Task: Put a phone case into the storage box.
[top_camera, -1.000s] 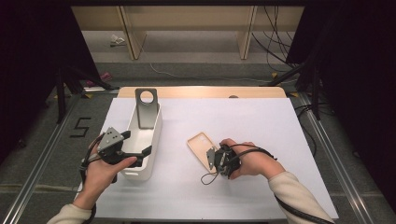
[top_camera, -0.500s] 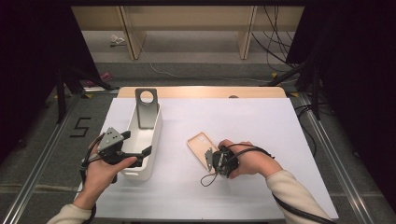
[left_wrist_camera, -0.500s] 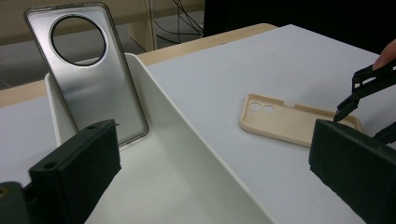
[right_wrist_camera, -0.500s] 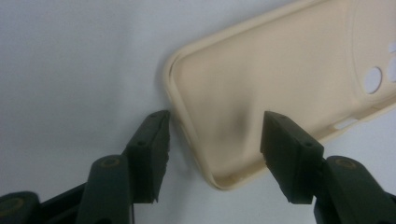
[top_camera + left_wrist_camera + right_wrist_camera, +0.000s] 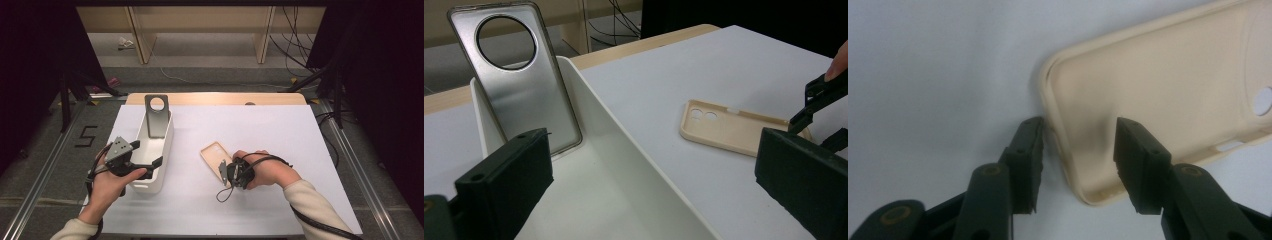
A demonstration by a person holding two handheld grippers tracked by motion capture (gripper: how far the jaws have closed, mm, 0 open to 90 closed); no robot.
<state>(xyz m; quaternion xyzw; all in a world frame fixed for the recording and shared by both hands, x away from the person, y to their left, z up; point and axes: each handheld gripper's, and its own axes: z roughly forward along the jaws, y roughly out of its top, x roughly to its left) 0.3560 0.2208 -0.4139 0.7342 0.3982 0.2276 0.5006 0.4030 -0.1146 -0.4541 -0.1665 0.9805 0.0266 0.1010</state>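
Note:
A beige phone case (image 5: 213,154) lies open side up on the white table (image 5: 280,135). My right gripper (image 5: 223,169) is at its near corner. In the right gripper view the gripper (image 5: 1080,162) is open, its jaws straddling the corner wall of the beige case (image 5: 1158,85), one outside and one inside. A silver phone case (image 5: 156,114) with a round hole leans upright at the far end of a white bin (image 5: 162,150). My left gripper (image 5: 149,159) is open wide over the bin's near end, holding nothing. The left gripper view shows the silver case (image 5: 519,75) and the beige case (image 5: 734,127).
The bin (image 5: 624,165) runs lengthwise along the table's left side. A wooden strip (image 5: 215,98) edges the table's far side. A cable loop (image 5: 224,194) from the right gripper lies on the table near the front.
My right gripper has crept a little left onto the beige case's near corner. The left gripper and the bin have stayed put.

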